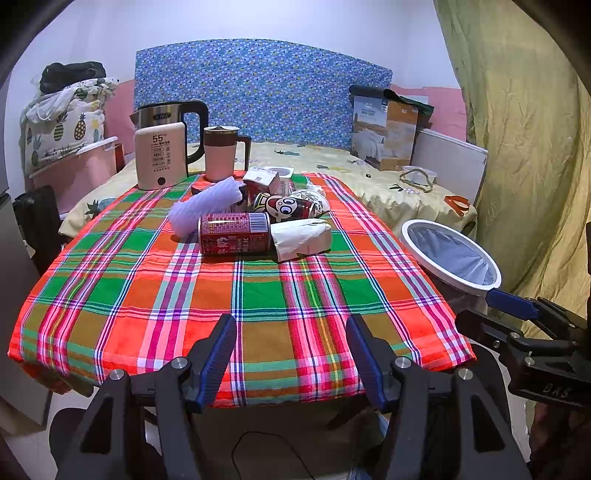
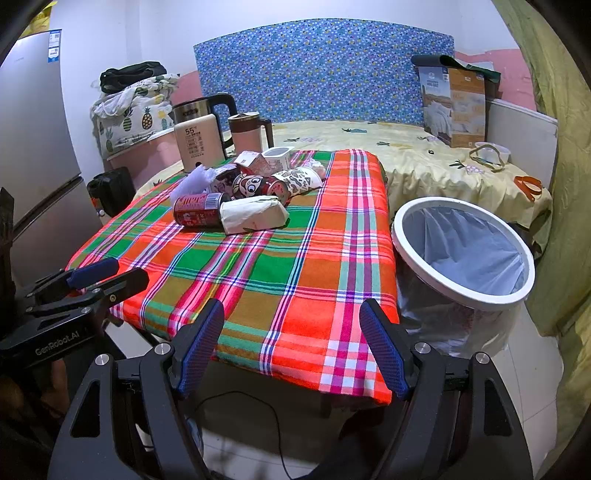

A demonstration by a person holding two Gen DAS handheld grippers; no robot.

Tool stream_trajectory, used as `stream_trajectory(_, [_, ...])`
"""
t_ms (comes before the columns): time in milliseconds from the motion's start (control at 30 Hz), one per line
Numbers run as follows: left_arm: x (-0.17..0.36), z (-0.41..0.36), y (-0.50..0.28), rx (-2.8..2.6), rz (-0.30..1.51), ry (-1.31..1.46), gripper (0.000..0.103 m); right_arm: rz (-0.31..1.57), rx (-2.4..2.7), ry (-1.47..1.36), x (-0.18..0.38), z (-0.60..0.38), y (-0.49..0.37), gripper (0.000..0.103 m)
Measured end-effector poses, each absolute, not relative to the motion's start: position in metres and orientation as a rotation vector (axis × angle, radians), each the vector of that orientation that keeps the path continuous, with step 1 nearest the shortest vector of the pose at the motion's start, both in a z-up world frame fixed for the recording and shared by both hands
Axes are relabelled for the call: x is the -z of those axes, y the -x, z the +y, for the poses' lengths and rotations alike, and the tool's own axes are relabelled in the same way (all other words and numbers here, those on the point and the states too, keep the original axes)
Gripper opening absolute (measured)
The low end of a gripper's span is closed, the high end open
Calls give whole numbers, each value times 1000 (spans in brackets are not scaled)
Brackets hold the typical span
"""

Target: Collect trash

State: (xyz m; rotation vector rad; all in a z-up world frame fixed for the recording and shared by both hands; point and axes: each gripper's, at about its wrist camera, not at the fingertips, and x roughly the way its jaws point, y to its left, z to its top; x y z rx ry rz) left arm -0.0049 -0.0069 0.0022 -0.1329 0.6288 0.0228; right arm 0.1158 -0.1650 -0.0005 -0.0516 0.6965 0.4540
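Plaid table [image 1: 147,295] carrying can [image 1: 234,233], lying crosswise at twelve o'clock; left gripper [image 1: 291,356] nearer, right gripper [image 2: 291,347] trailing, both gaping wide, holding nothing.

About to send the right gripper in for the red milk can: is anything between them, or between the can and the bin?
Nothing visible. Only bare plaid cloth lies between the open right gripper and the red can. The lined bin stands open beside the table's right edge.

Ahead of your fingers, a plaid-clothed table [image 1: 258,295] fronts a yellow-sheeted bed [image 2: 424,162]; a blue floral headboard [image 1: 258,85] meets pale walls [image 2: 147,29]; a silver fridge [image 2: 33,147] stands left; green curtain [image 1: 524,147] right; tiled floor [image 2: 535,369] below.
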Motion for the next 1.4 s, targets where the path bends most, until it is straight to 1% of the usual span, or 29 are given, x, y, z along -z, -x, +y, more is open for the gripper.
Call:
stream_trajectory(1067, [1, -9, 2, -9, 640, 127, 61, 701, -466, 51, 0, -161, -115, 77])
stream_trajectory(1400, [13, 6, -24, -21, 681, 152, 61, 720, -514, 56, 6, -152, -133, 77])
